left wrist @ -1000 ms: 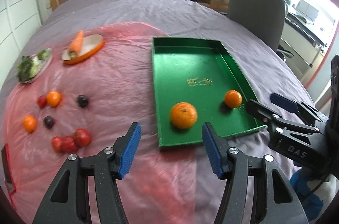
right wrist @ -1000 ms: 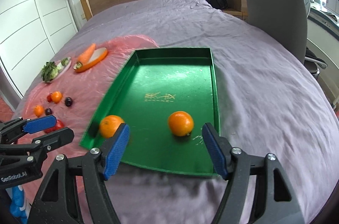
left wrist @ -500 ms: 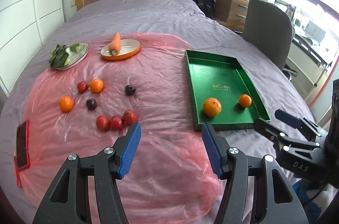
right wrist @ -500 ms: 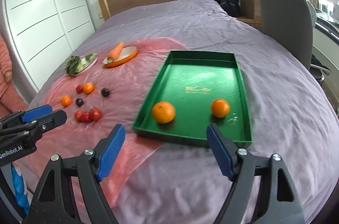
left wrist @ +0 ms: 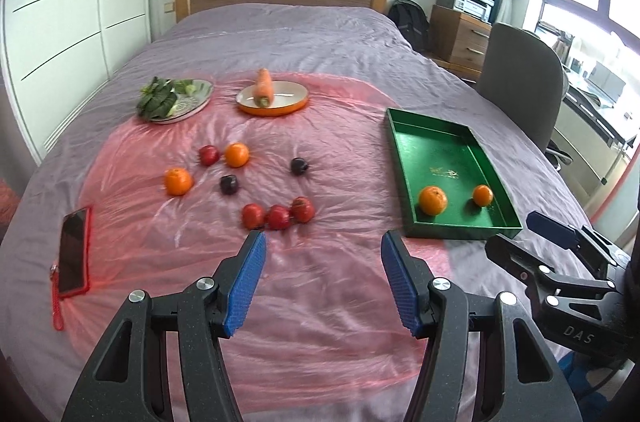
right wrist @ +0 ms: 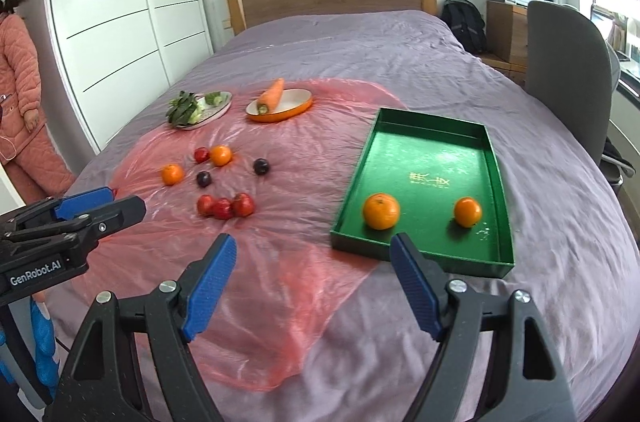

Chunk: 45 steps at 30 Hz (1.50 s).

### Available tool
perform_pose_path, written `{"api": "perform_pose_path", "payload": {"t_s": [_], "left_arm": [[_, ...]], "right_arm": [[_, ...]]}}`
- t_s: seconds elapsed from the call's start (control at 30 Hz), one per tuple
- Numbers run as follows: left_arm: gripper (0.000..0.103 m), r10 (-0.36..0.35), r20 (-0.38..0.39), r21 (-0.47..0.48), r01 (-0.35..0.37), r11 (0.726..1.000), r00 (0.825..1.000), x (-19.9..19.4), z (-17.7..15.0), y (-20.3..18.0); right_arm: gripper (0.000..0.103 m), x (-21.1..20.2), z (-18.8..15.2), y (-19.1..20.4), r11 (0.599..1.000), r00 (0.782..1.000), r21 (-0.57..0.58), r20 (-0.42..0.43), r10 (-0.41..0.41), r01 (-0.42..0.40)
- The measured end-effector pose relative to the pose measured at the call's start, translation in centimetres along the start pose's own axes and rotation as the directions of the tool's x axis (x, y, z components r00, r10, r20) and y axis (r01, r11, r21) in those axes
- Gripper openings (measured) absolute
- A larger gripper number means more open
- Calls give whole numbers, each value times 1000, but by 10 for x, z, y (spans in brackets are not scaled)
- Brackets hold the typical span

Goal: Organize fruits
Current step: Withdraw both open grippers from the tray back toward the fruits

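- Your left gripper (left wrist: pixel 322 276) hangs above the pink plastic sheet (left wrist: pixel 320 302) with its jaws spread wide and holding nothing; your right gripper (right wrist: pixel 312 282) is likewise wide apart and empty.
- Two oranges (right wrist: pixel 381 211) lie in the green tray (right wrist: pixel 424 142), probably the collecting spot.
- Two more oranges (left wrist: pixel 178 181), plums (left wrist: pixel 229 184) and red fruits (left wrist: pixel 278 217) sit loose on the sheet, well apart from the tray.
- The three red fruits lie nearest your left gripper, likely the easiest next grab.

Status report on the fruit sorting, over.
Left gripper and right gripper open, empty. Two oranges in the rectangular green tray; two oranges, plums and red fruits on the pink plastic sheet. Nothing blocking.
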<state>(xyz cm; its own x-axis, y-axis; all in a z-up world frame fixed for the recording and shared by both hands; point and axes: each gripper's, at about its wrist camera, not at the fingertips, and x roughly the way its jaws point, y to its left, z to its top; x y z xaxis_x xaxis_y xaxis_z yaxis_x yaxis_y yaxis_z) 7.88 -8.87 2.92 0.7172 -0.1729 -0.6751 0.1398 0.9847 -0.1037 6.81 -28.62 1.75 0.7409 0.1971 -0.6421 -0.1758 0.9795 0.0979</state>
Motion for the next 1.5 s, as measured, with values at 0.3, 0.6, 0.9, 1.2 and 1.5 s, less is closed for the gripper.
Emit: {"api": "perform_pose_path", "payload": {"t_s": [0.3,0.6,0.9,1.2,1.5], "left_arm": [[59,52,-6,-38,-53,998,999,-14,-14,36],[60,117,-6,-94,-117,989,993,-27,-31,84],[60,176,-33,-129,-179,975,984,-24,-53,126],[60,153,-65,-104,-159,982,986,-3,-57,132],[59,124,-104,-82,-132,988,987,31,-48,128]], "right_arm": [[103,-8,-8,33,1000,1000,-23,-15,13,-13],[103,-10,-20,60,999,998,-16,-47,42,-43],[103,-6,-32,77,996,995,-38,-67,73,-76],[103,19,-32,91,990,992,-104,-88,91,-100],[103,56,-22,88,986,987,-116,-128,100,-115]]}}
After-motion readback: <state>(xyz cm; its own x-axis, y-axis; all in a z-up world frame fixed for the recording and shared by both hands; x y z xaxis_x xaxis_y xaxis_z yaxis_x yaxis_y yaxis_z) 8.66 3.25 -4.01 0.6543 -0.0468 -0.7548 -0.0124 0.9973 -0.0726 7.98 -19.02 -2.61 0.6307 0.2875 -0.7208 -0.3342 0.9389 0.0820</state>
